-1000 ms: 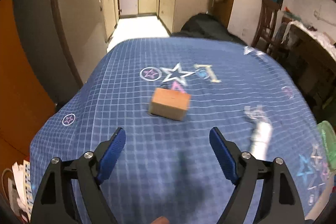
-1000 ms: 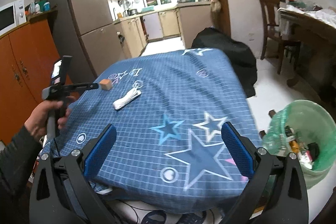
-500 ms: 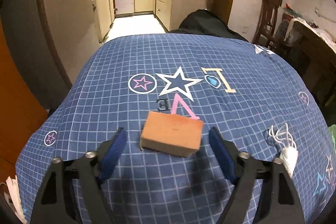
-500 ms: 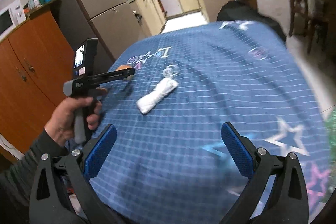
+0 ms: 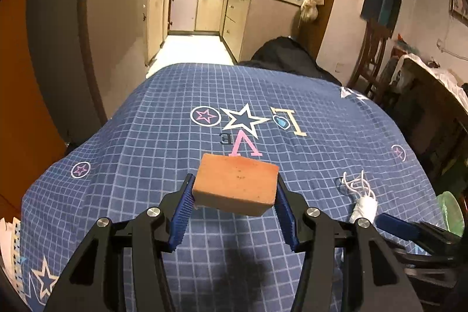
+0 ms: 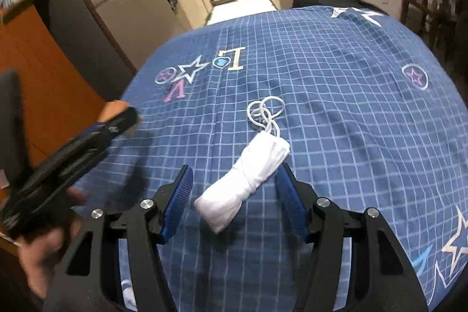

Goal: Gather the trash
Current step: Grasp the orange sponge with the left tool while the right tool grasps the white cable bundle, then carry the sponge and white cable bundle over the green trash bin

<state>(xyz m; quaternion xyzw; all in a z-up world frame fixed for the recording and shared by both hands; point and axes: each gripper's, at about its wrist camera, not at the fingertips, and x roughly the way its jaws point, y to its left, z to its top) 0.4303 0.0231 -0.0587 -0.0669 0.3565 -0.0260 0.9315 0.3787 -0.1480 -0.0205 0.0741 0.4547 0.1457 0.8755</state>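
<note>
An orange sponge block (image 5: 236, 186) sits between the blue pads of my left gripper (image 5: 234, 189), which is shut on it just above the blue checked tablecloth (image 5: 163, 142). The left gripper also shows in the right wrist view (image 6: 117, 119), blurred, at the left. A rolled white mask with looped strings (image 6: 245, 177) lies on the cloth between the fingers of my right gripper (image 6: 234, 180), whose right pad touches it while the left pad stands apart. The mask also shows in the left wrist view (image 5: 362, 205).
A green-lined trash bin (image 5: 453, 214) stands off the table's right edge. A dark bag (image 5: 286, 54) sits beyond the far edge. A fridge (image 5: 114, 19), orange cabinet (image 6: 44, 63) and wooden chairs (image 5: 371, 54) surround the table.
My left gripper moved forward and closed on the orange sponge. My right gripper swung left over the table, came down around the white mask and narrowed.
</note>
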